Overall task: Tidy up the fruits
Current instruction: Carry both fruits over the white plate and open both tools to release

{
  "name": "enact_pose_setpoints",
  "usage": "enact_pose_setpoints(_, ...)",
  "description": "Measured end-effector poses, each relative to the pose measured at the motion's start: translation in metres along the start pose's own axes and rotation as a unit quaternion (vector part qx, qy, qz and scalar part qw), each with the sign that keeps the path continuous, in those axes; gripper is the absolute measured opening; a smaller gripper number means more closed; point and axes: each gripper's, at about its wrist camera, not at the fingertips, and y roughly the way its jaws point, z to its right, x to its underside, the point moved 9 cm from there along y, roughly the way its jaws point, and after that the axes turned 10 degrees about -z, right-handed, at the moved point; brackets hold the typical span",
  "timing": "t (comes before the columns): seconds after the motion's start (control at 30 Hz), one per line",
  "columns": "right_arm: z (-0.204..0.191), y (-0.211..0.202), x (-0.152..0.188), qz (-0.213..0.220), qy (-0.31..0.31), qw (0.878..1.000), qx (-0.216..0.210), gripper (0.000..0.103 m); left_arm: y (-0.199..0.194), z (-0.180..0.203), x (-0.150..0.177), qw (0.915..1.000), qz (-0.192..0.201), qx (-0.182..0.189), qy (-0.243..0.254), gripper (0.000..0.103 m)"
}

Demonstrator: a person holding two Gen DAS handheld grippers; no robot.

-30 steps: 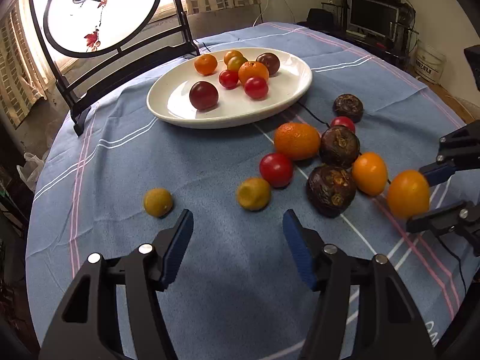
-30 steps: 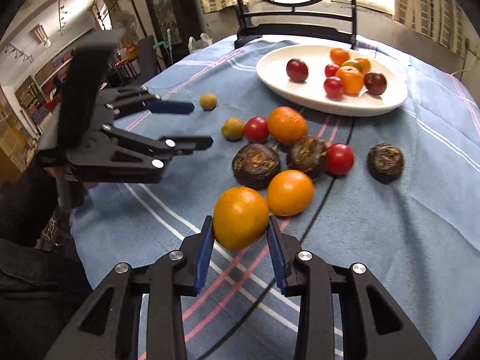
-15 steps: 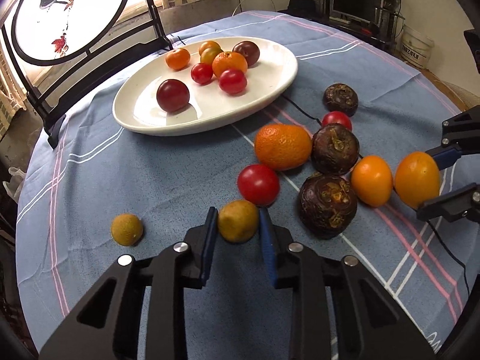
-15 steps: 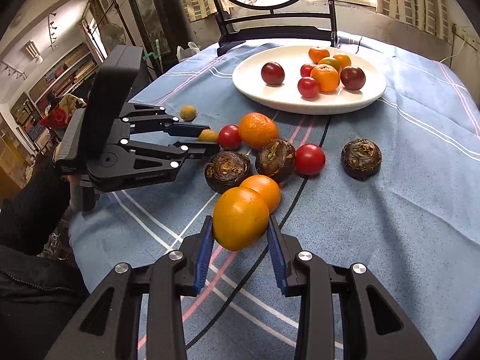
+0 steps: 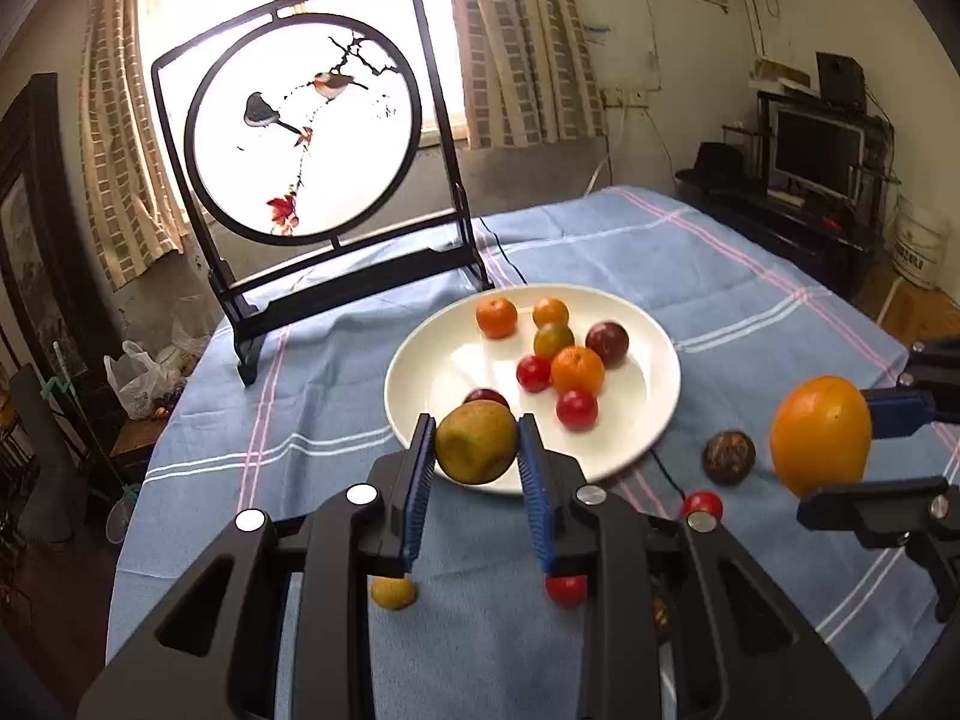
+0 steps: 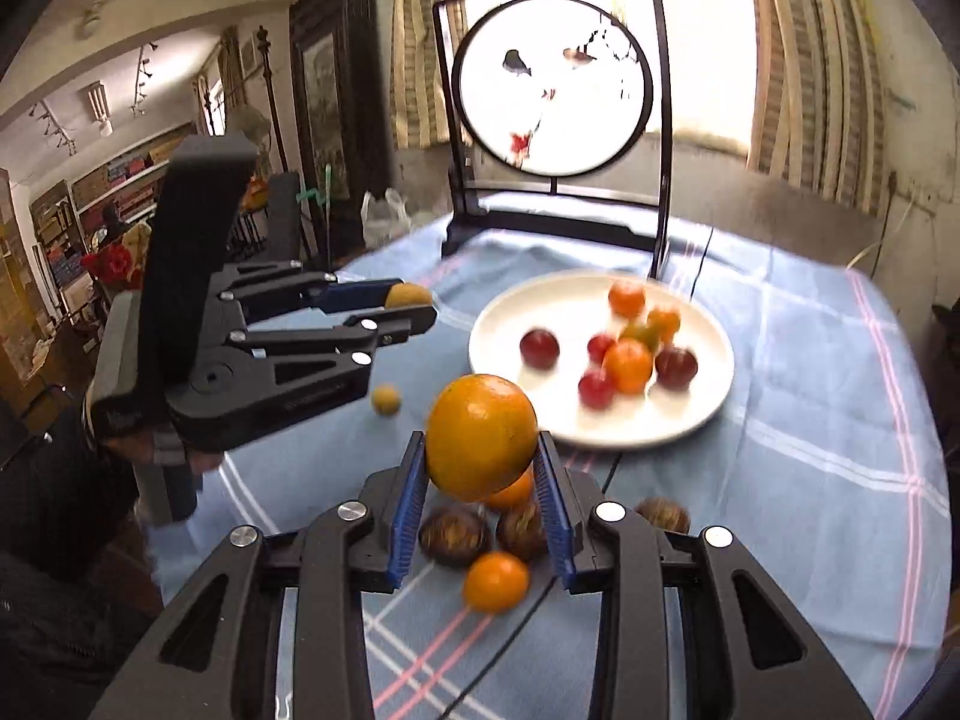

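Note:
My left gripper (image 5: pixel 477 450) is shut on a small yellow-green fruit (image 5: pixel 476 441) and holds it in the air near the front rim of the white plate (image 5: pixel 657 384). The plate holds several small oranges and red and dark fruits. My right gripper (image 6: pixel 482 459) is shut on a large orange (image 6: pixel 481 437), lifted above the table, short of the plate (image 6: pixel 717 387). The orange also shows in the left wrist view (image 5: pixel 821 435). The left gripper (image 6: pixel 414 309) shows in the right wrist view with its fruit (image 6: pixel 407 295).
Loose on the blue cloth: a yellow fruit (image 5: pixel 393 593), red tomatoes (image 5: pixel 702 503), a dark brown fruit (image 5: pixel 728 457), more oranges (image 6: pixel 496 581) and brown fruits (image 6: pixel 453 535). A black-framed round screen (image 5: pixel 303 132) stands behind the plate. A black cable (image 5: pixel 666 471) runs across the cloth.
My left gripper closed on the yellow-green fruit, lifted it and carried it toward the plate. My right gripper rose with the orange and moved toward the plate.

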Motion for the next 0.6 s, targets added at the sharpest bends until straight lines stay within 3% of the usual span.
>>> enact_pose_setpoints(0.23, 0.020, 0.004, -0.031, 0.021, 0.002, 1.000, 0.009, 0.036, 0.009, -0.007, -0.033, 0.9993, 0.017, -0.017, -0.027, 0.027)
enact_pose_setpoints(0.6, 0.038, 0.033, -0.036, 0.001, 0.009, 1.000, 0.012, 0.036, 0.044, -0.011, -0.037, 0.9995, -0.004, -0.016, -0.028, 0.027)
